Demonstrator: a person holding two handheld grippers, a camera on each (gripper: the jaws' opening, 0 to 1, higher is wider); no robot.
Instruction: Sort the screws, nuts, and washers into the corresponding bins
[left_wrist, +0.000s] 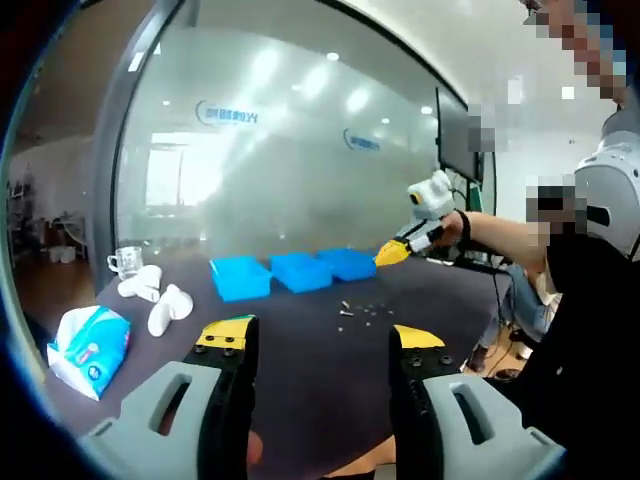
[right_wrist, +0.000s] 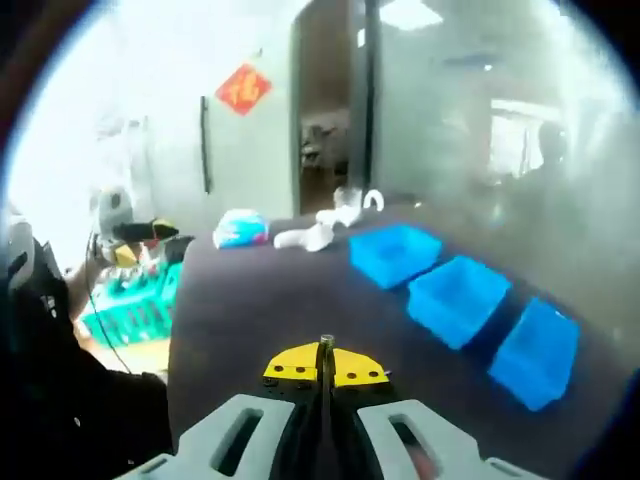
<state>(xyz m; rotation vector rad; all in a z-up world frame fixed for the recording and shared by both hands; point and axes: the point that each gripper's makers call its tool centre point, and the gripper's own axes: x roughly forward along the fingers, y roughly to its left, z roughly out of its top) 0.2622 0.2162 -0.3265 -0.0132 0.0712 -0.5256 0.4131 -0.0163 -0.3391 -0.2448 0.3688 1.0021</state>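
left hand-held gripper jaws wide, empty; right hand-held gripper closed

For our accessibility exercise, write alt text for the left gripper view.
Three blue bins sit in a row on a dark table, with small metal parts scattered in front. The left gripper, jaws open, points at them; the right gripper hovers beyond.

Frosted glass partition runs behind the dark table, carrying two blue logos and reflected ceiling lights. Monitor stands at the table's far end. White wall bears a red diamond decoration; dark doorway beside it.
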